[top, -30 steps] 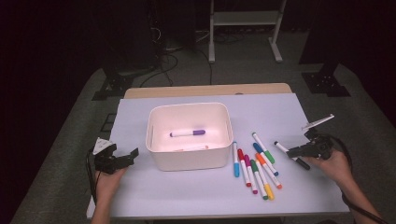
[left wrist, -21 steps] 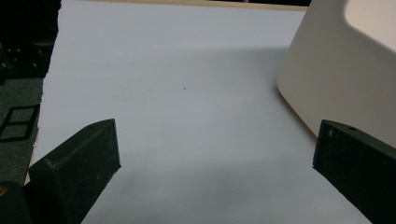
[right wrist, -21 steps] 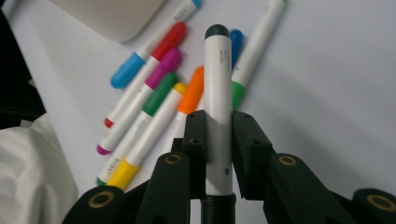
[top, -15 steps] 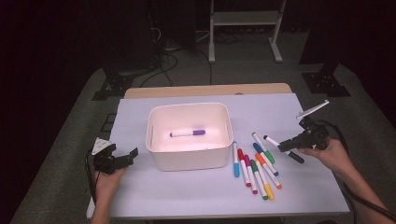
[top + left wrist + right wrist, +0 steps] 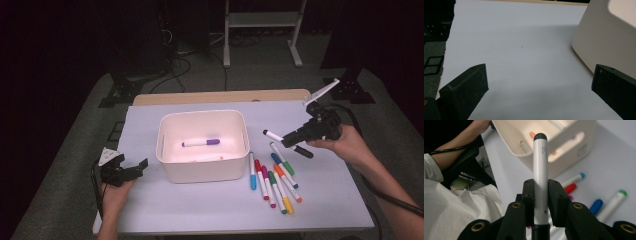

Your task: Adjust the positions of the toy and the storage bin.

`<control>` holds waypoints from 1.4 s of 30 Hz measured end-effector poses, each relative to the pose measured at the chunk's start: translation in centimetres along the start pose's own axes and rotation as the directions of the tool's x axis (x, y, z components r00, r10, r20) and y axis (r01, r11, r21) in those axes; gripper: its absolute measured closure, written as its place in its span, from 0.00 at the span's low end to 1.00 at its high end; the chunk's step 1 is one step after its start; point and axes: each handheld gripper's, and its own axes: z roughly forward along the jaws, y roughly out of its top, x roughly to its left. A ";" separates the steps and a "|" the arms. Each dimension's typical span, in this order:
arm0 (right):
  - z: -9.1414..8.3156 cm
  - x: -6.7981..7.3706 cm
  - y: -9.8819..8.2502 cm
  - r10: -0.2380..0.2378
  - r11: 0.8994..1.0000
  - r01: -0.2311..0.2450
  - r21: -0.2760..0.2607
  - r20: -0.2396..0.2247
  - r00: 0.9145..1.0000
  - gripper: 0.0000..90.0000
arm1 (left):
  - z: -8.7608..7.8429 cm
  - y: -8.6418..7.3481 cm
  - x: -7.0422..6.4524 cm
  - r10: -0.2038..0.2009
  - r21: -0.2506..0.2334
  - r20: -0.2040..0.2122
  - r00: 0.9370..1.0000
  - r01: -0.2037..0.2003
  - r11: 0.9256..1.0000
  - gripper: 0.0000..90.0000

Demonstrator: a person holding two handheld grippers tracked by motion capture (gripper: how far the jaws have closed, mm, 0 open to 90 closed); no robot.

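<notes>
My right gripper (image 5: 289,140) hovers above the table's right side, shut on a white marker with black ends (image 5: 273,135); in the right gripper view that marker (image 5: 540,170) stands straight up between the jaws (image 5: 540,192). A cream bin (image 5: 170,167) sits mid-table with a purple-capped marker (image 5: 201,143) inside. Several coloured markers (image 5: 272,180) lie in a row to the bin's right. My left gripper (image 5: 134,169) rests low at the table's left, open, nothing between its jaws (image 5: 536,85); the bin's wall (image 5: 604,42) is close on its right.
A white sheet (image 5: 215,210) covers the table, with a wooden edge (image 5: 220,96) at the back. A metal stand (image 5: 260,30) and cables are on the dark floor beyond. A person's sleeve (image 5: 454,215) is near the right gripper.
The right gripper has lifted off the table with the black-ended marker and moved left toward the bin. The left gripper has stayed in place.
</notes>
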 end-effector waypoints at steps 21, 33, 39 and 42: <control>10.7 6.3 12.8 -0.247 0.942 0.273 0.196 -0.151 0.957 0.84 | 0.1 0.0 0.1 -0.002 -0.003 0.014 1.000 0.002 1.000 0.00; 16.4 5.3 14.5 -0.244 0.922 0.288 0.260 -0.190 0.951 0.84 | 0.0 0.0 0.2 -0.001 -0.006 0.009 1.000 0.001 1.000 0.00; 18.0 5.0 14.5 -0.248 0.912 0.296 0.285 -0.195 0.949 0.84 | 0.0 0.0 0.2 0.000 -0.007 0.010 1.000 0.000 1.000 0.00; 18.5 4.9 14.4 -0.245 0.908 0.296 0.295 -0.198 0.949 0.84 | 0.0 0.0 0.2 -0.001 -0.005 0.011 1.000 0.001 1.000 0.00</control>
